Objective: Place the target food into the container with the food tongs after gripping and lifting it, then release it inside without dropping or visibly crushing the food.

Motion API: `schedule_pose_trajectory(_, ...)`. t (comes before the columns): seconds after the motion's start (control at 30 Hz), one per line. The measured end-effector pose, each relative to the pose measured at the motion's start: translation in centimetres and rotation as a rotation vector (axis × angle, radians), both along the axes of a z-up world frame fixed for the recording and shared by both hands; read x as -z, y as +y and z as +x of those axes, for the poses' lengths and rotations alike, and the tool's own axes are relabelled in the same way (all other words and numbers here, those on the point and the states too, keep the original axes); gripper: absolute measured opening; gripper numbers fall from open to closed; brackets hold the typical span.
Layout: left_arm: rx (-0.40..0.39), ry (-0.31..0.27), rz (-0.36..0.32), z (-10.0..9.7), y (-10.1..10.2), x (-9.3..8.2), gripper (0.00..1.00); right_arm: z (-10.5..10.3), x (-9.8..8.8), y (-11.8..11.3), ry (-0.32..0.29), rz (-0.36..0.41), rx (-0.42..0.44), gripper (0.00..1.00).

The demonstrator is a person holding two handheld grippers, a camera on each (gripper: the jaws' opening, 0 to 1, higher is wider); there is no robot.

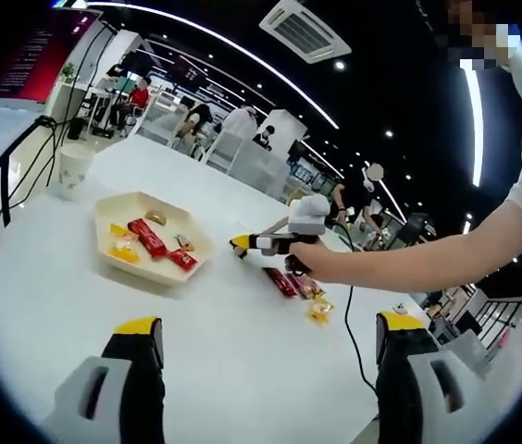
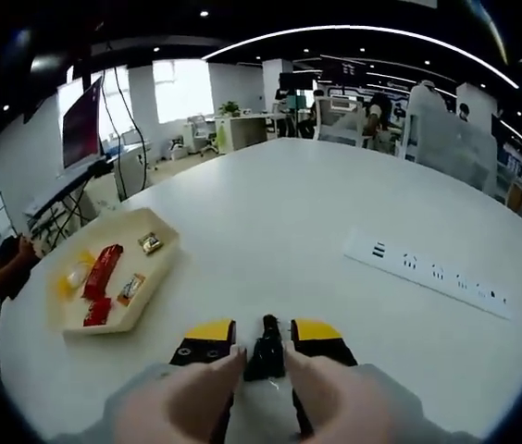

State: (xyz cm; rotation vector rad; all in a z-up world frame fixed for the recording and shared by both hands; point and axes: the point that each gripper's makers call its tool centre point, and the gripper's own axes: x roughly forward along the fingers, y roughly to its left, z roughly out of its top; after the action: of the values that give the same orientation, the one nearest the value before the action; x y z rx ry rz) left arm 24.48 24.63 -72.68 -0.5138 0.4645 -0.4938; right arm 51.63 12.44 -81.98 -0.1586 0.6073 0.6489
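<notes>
Right tongs (image 2: pixel 263 340) pinch a dark wrapped snack (image 2: pixel 266 350) just above the desk (image 2: pixel 335 203), aimed toward the tray (image 2: pixel 162 268) for the drop, while left tongs (image 1: pixel 270 338) hang wide open and empty

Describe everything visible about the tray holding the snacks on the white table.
The tray is a shallow, cream-coloured, angular dish with sloped walls and a flat floor, looking like plastic or melamine. It sits flat on the white table, touched by neither tool. Inside lie several wrapped snacks: a long red packet, a smaller red one, a yellow packet and two small pieces. In the left gripper view it lies beyond the left tool, with a white cup further back.
</notes>
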Motion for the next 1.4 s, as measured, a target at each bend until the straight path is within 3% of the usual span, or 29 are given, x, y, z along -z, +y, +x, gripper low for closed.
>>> schedule_pose_trajectory(0.1,0.021,0.007,0.023,-0.5,-0.1,0.3,0.94,-0.1,0.0,0.1,-0.004,-0.019,-0.001,0.23)
schedule_pose_trajectory(0.2,0.016,0.011,0.027,-0.9,0.3,0.1,0.93,0.0,0.2,0.6,-0.006,-0.096,0.002,0.23)
schedule_pose_trajectory(0.27,0.029,0.003,0.073,-1.3,0.6,0.3,0.93,0.3,0.2,0.7,0.006,-0.074,0.030,0.24)
schedule_pose_trajectory(0.37,0.024,0.021,0.069,-1.8,0.9,0.7,0.92,0.3,0.1,0.7,0.013,-0.066,0.052,0.24)
schedule_pose_trajectory(0.43,0.031,0.018,0.078,-2.0,0.8,0.7,0.92,0.3,0.1,0.6,0.035,-0.018,0.110,0.24)
schedule_pose_trajectory(0.47,0.030,0.017,0.077,-2.0,0.8,0.7,0.92,0.0,0.0,0.9,0.041,0.019,0.076,0.23)
schedule_pose_trajectory(0.5,0.021,0.014,0.071,-1.9,0.9,0.5,0.92,0.3,0.2,0.5,0.011,-0.006,0.060,0.23)
schedule_pose_trajectory(0.57,0.005,0.010,0.061,-1.7,1.0,0.3,0.92,0.1,0.2,0.5,0.007,-0.006,0.043,0.23)
schedule_pose_trajectory(1.07,-0.004,0.014,0.056,-2.1,0.6,0.0,0.89,-1.7,-0.4,0.4,-0.006,0.060,0.085,0.22)
schedule_pose_trajectory(1.2,0.001,0.014,0.053,-2.1,0.4,-0.1,0.88,-2.2,-0.4,1.3,-0.092,-0.008,-0.037,0.25)
schedule_pose_trajectory(1.4,0.023,0.012,0.047,-1.8,-0.2,-0.1,0.88,-2.5,-0.3,1.5,-0.075,0.016,-0.088,0.26)
